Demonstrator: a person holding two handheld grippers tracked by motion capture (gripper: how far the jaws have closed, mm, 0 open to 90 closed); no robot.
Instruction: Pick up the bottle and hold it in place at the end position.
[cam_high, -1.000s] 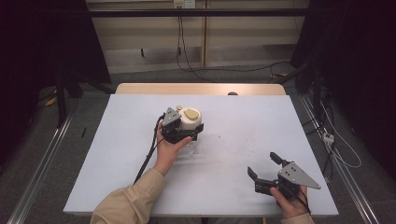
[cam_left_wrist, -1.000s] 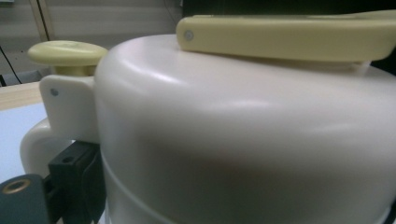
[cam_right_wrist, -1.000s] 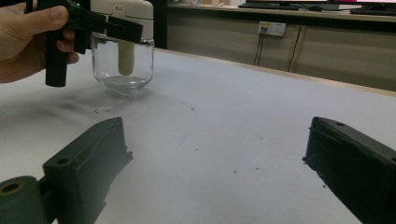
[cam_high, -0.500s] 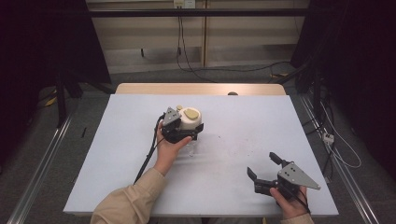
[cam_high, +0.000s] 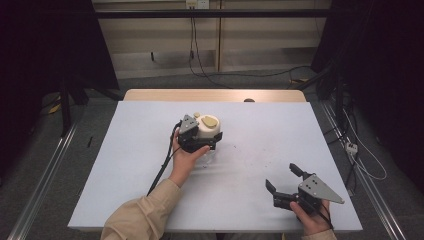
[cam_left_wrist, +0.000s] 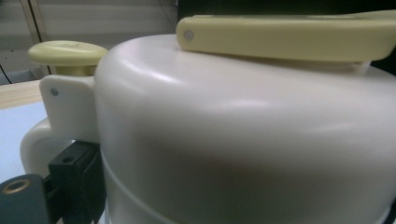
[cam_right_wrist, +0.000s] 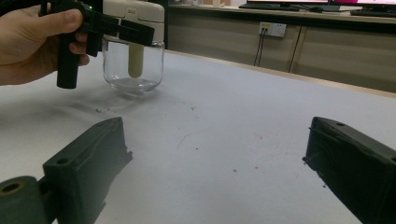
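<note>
The container (cam_high: 207, 131) stands upright near the middle of the white table (cam_high: 280, 130), slightly left of centre. It consists of a clear glass jar (cam_right_wrist: 134, 65) as the lower part and a cream plastic top unit (cam_left_wrist: 243, 135) with a pale yellow flap (cam_left_wrist: 289, 33) lying flat on its crown and a pale yellow knob (cam_left_wrist: 67, 52) at one side.

Contents: the glass jar appears empty. A cream-coloured stem (cam_right_wrist: 136, 60) hangs down inside it from the top unit and ends above the glass bottom. No liquid or solid fill is visible.

Left gripper (cam_high: 196, 140): its jaws are closed around the cream top unit, one on each side, as seen from the right gripper view. In the left gripper view one black jaw pad (cam_left_wrist: 74, 182) lies against the cream wall, below the bracket that carries the knob. The person's left hand (cam_high: 186, 159) holds this gripper from the near side.

Right gripper (cam_high: 286, 184): it rests low at the near right of the table, well apart from the container. Its jaws are spread wide and hold nothing.

Progress, as a judgement: the grasp on the top unit is established. The jar base appears to sit on the table, so any lifting, moving or separating of top and jar is not yet done. The right gripper has no part in the work at this stage.
</note>
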